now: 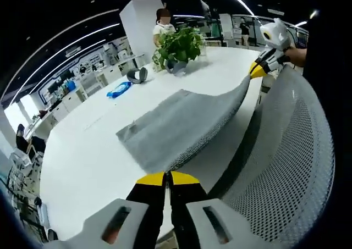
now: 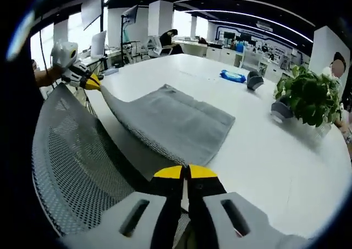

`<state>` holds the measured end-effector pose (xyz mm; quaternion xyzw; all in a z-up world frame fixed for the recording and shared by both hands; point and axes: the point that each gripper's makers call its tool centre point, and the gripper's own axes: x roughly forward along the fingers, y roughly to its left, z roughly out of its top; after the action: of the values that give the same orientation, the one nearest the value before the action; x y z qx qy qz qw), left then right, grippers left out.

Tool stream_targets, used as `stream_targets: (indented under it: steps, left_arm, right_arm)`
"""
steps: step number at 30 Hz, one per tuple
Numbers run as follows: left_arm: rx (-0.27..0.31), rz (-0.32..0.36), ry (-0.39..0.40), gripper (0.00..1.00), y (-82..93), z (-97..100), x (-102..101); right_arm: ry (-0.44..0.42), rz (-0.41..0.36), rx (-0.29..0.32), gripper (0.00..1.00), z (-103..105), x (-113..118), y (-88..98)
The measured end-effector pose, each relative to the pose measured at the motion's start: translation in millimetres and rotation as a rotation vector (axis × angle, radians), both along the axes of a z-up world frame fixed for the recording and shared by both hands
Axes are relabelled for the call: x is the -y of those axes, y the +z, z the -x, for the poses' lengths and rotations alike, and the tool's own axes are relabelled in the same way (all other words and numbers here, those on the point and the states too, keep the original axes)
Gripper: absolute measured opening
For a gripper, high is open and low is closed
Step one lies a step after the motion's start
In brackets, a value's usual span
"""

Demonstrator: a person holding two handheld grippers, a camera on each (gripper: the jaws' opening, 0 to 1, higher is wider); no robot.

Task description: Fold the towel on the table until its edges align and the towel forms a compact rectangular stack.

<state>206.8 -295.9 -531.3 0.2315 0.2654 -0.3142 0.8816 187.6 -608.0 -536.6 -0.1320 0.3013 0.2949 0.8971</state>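
Jaws of the left gripper (image 1: 167, 178) are pressed together on one near corner of the towel (image 1: 181, 122), and the right gripper (image 2: 186, 172) is clamped the same way on the other near corner. In the left gripper view the right gripper shows at the far right, pinching the cloth's edge; in the right gripper view the left one shows at the upper left doing likewise. The grey towel is lifted along its near edge between the two, while its far half lies flat on the white table (image 1: 88, 161).

This looks like the first fold in hand: near edge raised, ready to be carried over. The next move calls for both grippers to travel forward together, level and evenly spaced, and to lay the near edge on the far edge so the corners meet.

A mesh chair back (image 1: 286, 166) stands just beside the table's edge, close under the lifted cloth, and could snag it. Farther off on the table sit a potted plant (image 1: 177, 46), a dark headset (image 1: 137, 75) and a blue packet (image 1: 119, 89), all well apart from the towel.
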Motion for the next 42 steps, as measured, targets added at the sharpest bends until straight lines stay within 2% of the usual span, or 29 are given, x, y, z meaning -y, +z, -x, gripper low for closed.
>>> stream_targets:
  steps: [5, 10, 15, 20, 26, 31, 37, 42]
  left_arm:
    - [0.011, -0.013, -0.007, 0.02, 5.9, 1.8, -2.6]
    - [0.039, -0.009, 0.019, 0.02, 17.8, -0.2, -4.2]
    - [0.043, -0.033, 0.005, 0.02, 23.5, 6.3, -3.3]
    - [0.049, -0.029, -0.005, 0.02, 30.0, 11.5, -1.0]
    - [0.057, -0.037, -0.016, 0.02, 39.2, 14.1, -4.4]
    - [0.059, 0.012, -0.001, 0.02, 45.3, 13.9, -7.2]
    - [0.066, 0.037, 0.009, 0.02, 47.6, 5.2, -3.8]
    - [0.082, 0.018, 0.015, 0.02, 50.5, -4.2, -1.9]
  right_arm:
    - [0.022, 0.027, 0.015, 0.0, 1.0, -3.6, 7.6]
    - [0.044, 0.068, 0.037, 0.0, -2.3, -6.8, 14.5]
    - [0.046, 0.103, 0.054, 0.0, 0.2, -4.9, 19.7]
    - [0.066, 0.186, 0.089, 0.0, 0.8, -3.0, 25.4]
    - [0.036, 0.17, 0.106, 0.0, 0.0, -6.5, 36.3]
    - [0.029, 0.184, 0.121, 0.0, 2.9, -5.7, 44.1]
    - [0.052, 0.243, 0.138, 0.0, -2.6, -3.6, 44.4]
    - [0.024, 0.232, 0.144, 0.0, -16.9, -1.4, 45.2]
